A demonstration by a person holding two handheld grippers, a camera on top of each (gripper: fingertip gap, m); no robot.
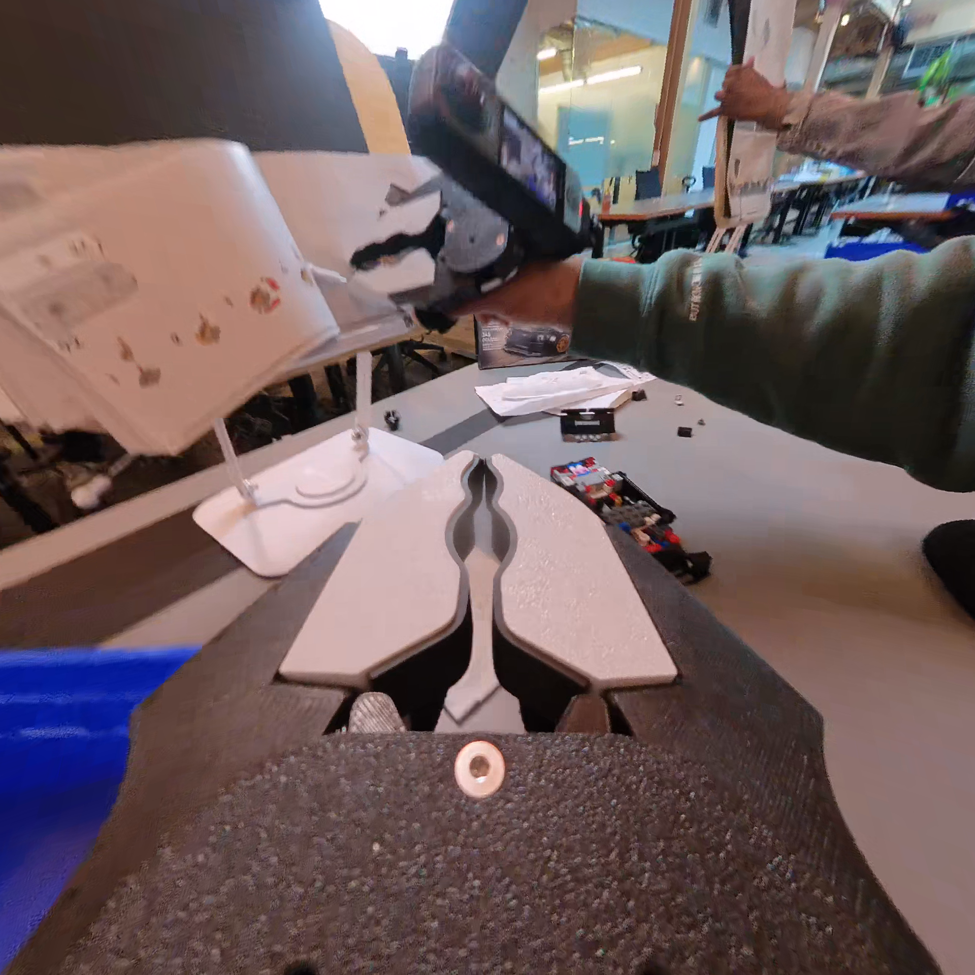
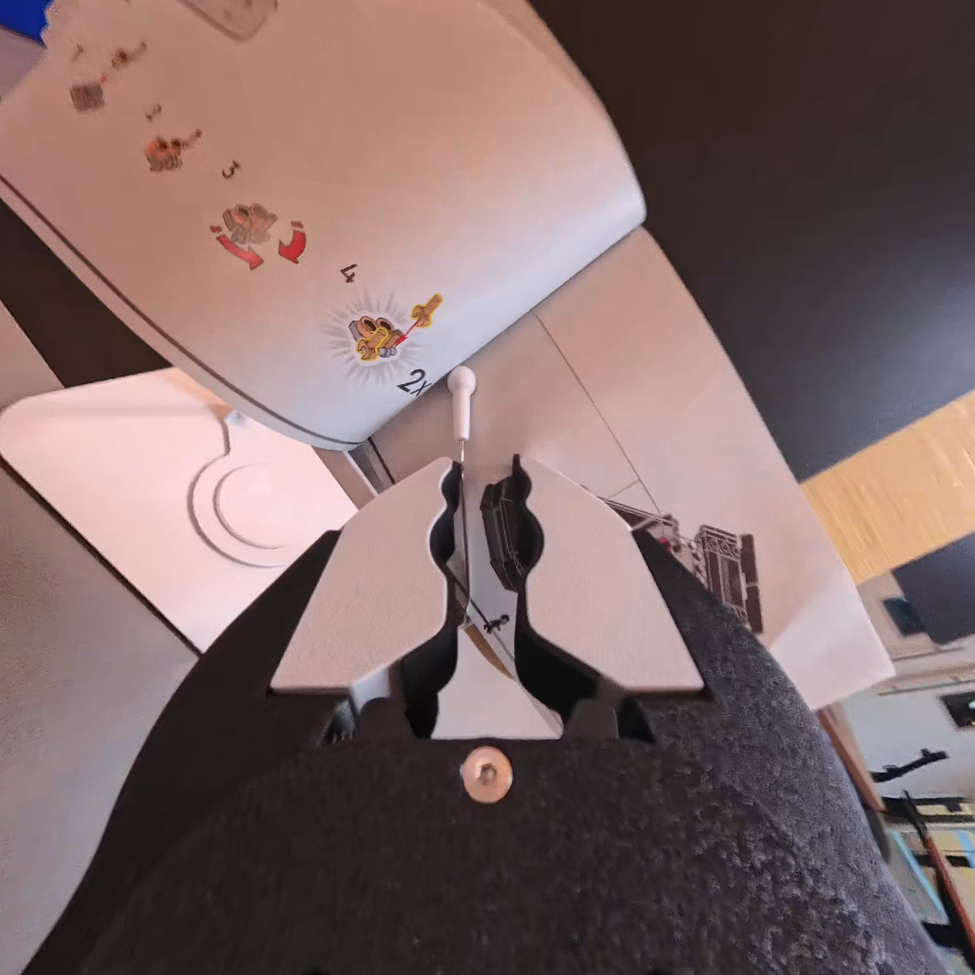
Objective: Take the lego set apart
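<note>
Half-dismantled black, red and blue lego car (image 1: 628, 514) lying on grey surface (image 1: 791, 607), just right of left gripper (image 1: 483, 464), long axis slanting away leftward. Left jaws together, empty. Right gripper (image 2: 485, 459) far above car, at white booklet (image 2: 316, 184) on stand; jaws slightly apart, grip on anything unclear. Left nearer.

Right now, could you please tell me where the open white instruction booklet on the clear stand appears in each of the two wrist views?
Left wrist view: the open white instruction booklet fills the upper left, above the stand's white base plate.
Right wrist view: the booklet spans the upper left and centre, just beyond the right gripper.
Shared landmark: the base plate, with its curved cut-out, sits below the booklet in both.
</note>
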